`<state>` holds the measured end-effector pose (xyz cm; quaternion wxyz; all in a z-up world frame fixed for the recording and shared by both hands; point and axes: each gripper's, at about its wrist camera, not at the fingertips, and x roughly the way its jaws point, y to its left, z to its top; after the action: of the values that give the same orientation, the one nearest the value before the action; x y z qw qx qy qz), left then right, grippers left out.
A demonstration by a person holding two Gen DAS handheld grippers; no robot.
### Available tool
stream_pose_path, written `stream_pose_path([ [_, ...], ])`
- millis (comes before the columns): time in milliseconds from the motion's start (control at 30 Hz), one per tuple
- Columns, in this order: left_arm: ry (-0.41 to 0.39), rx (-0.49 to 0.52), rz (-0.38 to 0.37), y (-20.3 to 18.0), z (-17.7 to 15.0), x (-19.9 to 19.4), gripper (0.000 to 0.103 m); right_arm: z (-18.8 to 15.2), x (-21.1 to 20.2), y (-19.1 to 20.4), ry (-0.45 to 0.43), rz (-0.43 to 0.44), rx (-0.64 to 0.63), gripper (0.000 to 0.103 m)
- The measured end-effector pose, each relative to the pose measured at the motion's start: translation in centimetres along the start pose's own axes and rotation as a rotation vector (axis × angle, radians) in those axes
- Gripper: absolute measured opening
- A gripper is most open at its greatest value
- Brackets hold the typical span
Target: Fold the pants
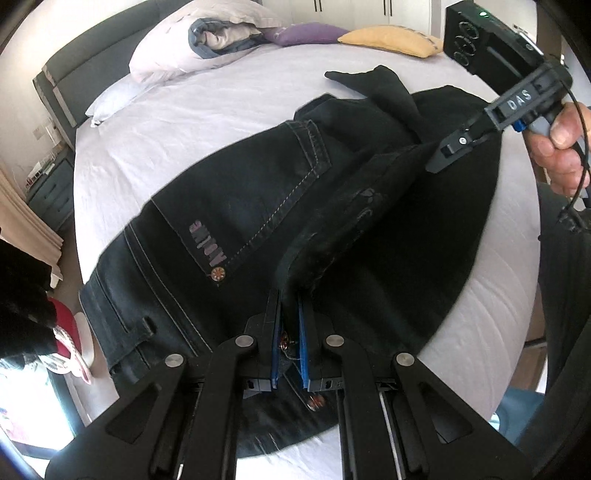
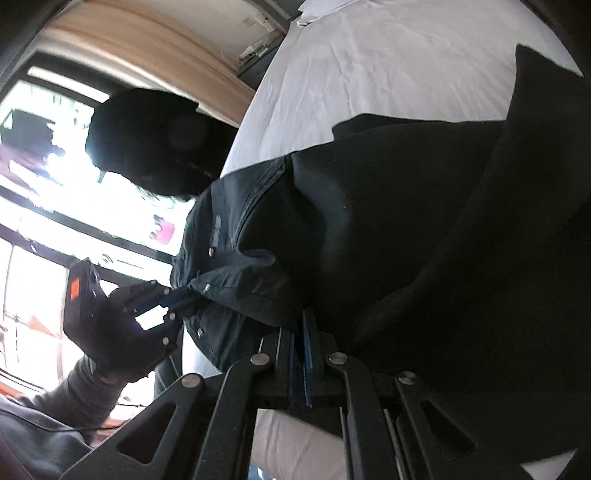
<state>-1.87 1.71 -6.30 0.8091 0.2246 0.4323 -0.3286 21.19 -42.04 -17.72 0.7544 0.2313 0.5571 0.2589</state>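
Observation:
Black jeans (image 1: 236, 206) lie on the white bed sheet (image 1: 207, 110), back pocket with a pink logo facing up. My left gripper (image 1: 290, 314) is shut on a raised fold of the jeans near the waistband. My right gripper (image 1: 448, 149) shows at the upper right of the left wrist view, shut on the same lifted fold further along. In the right wrist view my right gripper (image 2: 303, 328) is shut on dark jeans cloth (image 2: 406, 229), and my left gripper (image 2: 177, 299) pinches the waistband edge at lower left.
Pillows and a rolled duvet (image 1: 199, 37) lie at the head of the bed, with a purple cushion (image 1: 303, 33) and a yellow cushion (image 1: 388, 38). A grey headboard (image 1: 81, 70) and a nightstand (image 1: 51, 188) stand at left. A bright window (image 2: 37, 206) shows behind the person.

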Motion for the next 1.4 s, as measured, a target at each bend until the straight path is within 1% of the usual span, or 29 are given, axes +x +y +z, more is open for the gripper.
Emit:
stream_pose_path([
  [67,-0.002,0.003,-0.006,-0.8,-0.6,-0.5,0.007,-0.2,0.2,0.7,0.004,-0.033,-0.028,0.005],
  [100,-0.002,0.008,-0.008,-1.1,-0.3,-0.5,0.007,-0.5,0.4,1.3,0.009,-0.074,-0.058,0.005],
  [167,0.004,0.031,-0.007,-2.2,-1.1,-0.9,0.007,-0.9,0.9,2.0,0.016,-0.121,-0.097,0.005],
  [200,0.006,0.039,-0.006,-2.0,-0.8,-0.8,0.007,-1.1,1.2,2.4,0.02,-0.149,-0.12,0.005],
  [300,0.013,0.071,-0.007,-3.6,-1.7,-1.2,0.007,-1.1,1.7,2.9,0.019,-0.186,-0.141,0.005],
  [367,0.014,0.081,-0.008,-3.8,-1.9,-1.3,0.007,-1.3,2.1,3.7,0.019,-0.219,-0.171,0.005],
  [467,0.018,0.086,-0.009,-3.0,-1.7,-1.3,0.007,-1.8,3.0,4.8,0.025,-0.285,-0.236,0.005],
  [533,0.019,0.082,-0.007,-2.9,-2.1,-1.4,0.007,-1.7,3.4,5.0,0.021,-0.311,-0.26,0.005],
  [600,0.018,0.075,-0.008,-2.0,-1.6,-1.4,0.007,-1.2,3.8,5.1,0.016,-0.321,-0.266,0.005],
  [667,0.014,0.076,-0.004,-1.2,-1.5,-1.0,0.007,-2.5,3.4,4.8,0.015,-0.331,-0.279,0.005],
  [800,0.016,0.074,-0.003,-1.1,-2.1,-1.1,0.007,-2.5,4.2,5.9,0.021,-0.359,-0.322,0.005],
  [900,0.013,0.079,0.005,-1.3,-2.3,-1.1,0.007,-2.4,4.6,6.1,0.024,-0.374,-0.329,0.005],
  [933,0.011,0.077,0.006,-1.3,-2.4,-1.1,0.007,-3.1,5.3,6.5,0.021,-0.377,-0.332,0.005],
  [1000,0.011,0.073,0.009,-1.3,-2.6,-0.9,0.008,-3.3,5.5,6.4,0.024,-0.38,-0.339,0.005],
  [1033,0.012,0.071,0.011,-1.3,-2.7,-0.8,0.008,-4.3,5.1,6.1,0.029,-0.384,-0.346,0.006],
  [1133,0.014,0.065,0.026,-1.3,-2.7,-0.4,0.009,-4.9,5.9,5.8,0.044,-0.396,-0.359,0.008],
  [1200,0.012,0.05,0.023,-1.0,-2.7,-0.8,0.011,-4.9,6.0,5.6,0.03,-0.386,-0.34,0.009],
  [1267,0.011,0.014,0.0,-0.4,-2.6,-1.6,0.013,-4.9,5.9,5.2,0.02,-0.368,-0.324,0.01],
  [1367,-0.02,-0.043,-0.02,0.5,-2.3,-3.6,0.016,-5.1,5.9,5.1,0.005,-0.353,-0.326,0.015],
  [1400,-0.042,-0.065,-0.025,0.8,-1.8,-4.5,0.017,-5.2,6.0,5.2,0.0,-0.344,-0.33,0.024],
])
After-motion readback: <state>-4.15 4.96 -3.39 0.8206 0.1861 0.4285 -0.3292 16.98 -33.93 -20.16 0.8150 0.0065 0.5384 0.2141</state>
